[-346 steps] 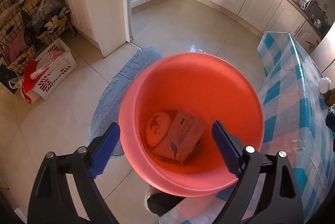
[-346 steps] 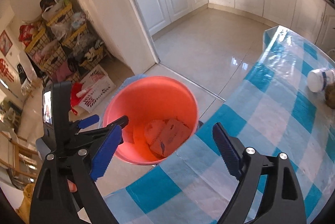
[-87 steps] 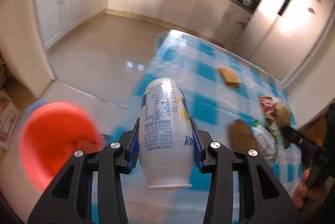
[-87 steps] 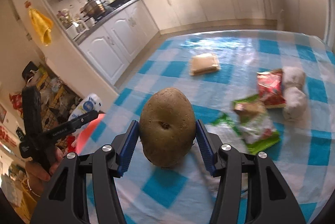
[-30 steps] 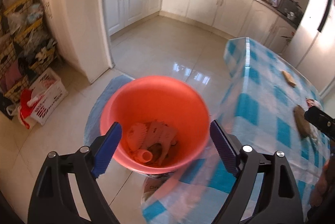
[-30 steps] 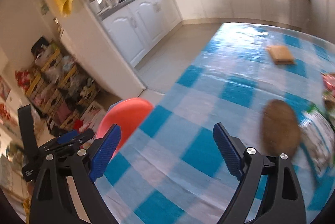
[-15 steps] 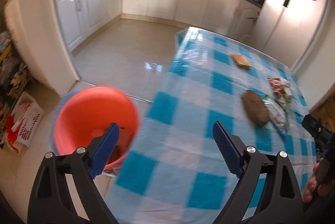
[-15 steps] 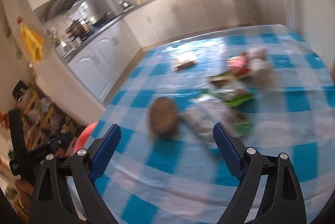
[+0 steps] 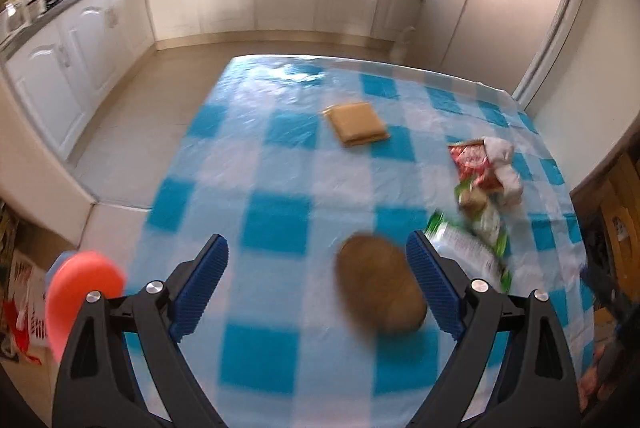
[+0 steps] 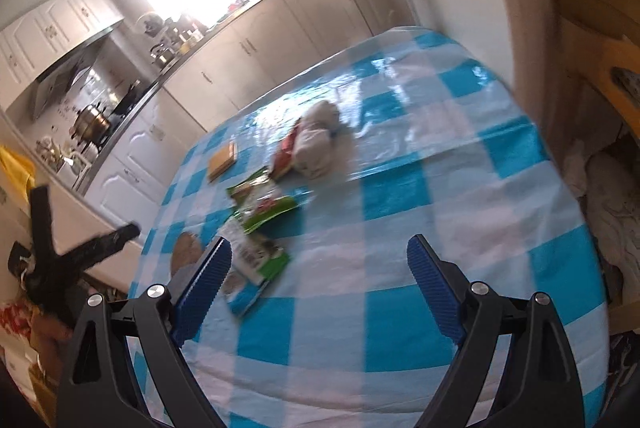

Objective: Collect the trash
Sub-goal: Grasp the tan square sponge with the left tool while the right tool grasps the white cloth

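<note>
The left gripper (image 9: 317,284) hung over the table (image 9: 276,211) with its blue fingers (image 9: 202,280) spread wide and nothing between them. At 9 o'clock of it, off the table's edge, showed the rim of the orange bucket (image 9: 82,292). A brown potato (image 9: 380,290) lay on the checked cloth just inside the right finger, blurred, egg-shaped, its long axis running from 11 to 5 o'clock. Toward 12 o'clock lay a flat tan packet (image 9: 357,123), corners pointing roughly 10 and 4. At 2 o'clock sat the trash heap: a white-and-green wrapper (image 9: 470,248) beside the potato, a red wrapper (image 9: 474,163) beyond it, and a crumpled white wad (image 9: 506,167) touching the red one.

The right gripper (image 10: 319,282) was likewise spread wide, empty, above bare cloth (image 10: 400,260). At 9 o'clock the left gripper (image 10: 92,248) reached in. The potato (image 10: 186,248) peeked out past the left finger (image 10: 204,282). The green wrappers (image 10: 260,207) lay at 11 o'clock, stretched from 7 to 1 o'clock, with the wad (image 10: 318,139) farther along that line.
</note>
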The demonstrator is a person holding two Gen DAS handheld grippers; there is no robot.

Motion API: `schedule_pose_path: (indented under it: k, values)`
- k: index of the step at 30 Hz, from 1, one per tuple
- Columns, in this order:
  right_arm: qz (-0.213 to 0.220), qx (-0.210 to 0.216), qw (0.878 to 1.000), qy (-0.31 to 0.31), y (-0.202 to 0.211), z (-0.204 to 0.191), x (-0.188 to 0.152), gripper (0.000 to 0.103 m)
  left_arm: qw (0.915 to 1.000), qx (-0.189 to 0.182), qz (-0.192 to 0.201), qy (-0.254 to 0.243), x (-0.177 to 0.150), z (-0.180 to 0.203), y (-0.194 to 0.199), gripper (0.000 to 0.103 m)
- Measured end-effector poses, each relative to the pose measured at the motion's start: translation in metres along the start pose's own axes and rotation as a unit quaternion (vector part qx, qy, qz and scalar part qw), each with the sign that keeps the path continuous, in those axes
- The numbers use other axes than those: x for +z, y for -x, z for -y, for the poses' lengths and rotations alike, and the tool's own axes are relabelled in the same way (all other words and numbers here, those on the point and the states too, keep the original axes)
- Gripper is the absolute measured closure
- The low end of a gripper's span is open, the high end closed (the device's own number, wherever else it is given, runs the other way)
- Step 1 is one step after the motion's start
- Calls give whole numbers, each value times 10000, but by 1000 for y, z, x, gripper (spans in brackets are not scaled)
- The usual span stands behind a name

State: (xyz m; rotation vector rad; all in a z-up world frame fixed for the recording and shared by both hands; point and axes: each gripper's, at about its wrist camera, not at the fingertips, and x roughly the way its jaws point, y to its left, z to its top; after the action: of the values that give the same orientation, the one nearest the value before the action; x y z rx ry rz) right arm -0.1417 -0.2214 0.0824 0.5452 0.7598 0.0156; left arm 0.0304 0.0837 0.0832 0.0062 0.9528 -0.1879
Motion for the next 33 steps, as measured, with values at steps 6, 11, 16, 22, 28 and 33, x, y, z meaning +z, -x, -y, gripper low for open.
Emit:
schedule_pose_path:
  k: [6,11,16,22,28,33]
  values:
    - [-40,-149,9999,41,-4,13,5,14,9993,172,-303,167,57,29,-63,12]
    - [-107,-237,9992,309,-8,10,7,14,9964,478,-576,389,90,39,-112,12]
    - [-164,-218,9989,374,-14,13,14,14,9926,946,-709,280,108,45,-140,12]
    - [-346,-242,9984,386,-30,14,26,14,9899,1140,-808,248,115,49,-153,12]
    - [-273,-383,9965,691,-38,5,43,14,9898,991,-981,297,117,53,-164,12]
    - [-206,-397,9957,815,-46,0,57,14,9912,868,-892,442,115,49,-164,17]
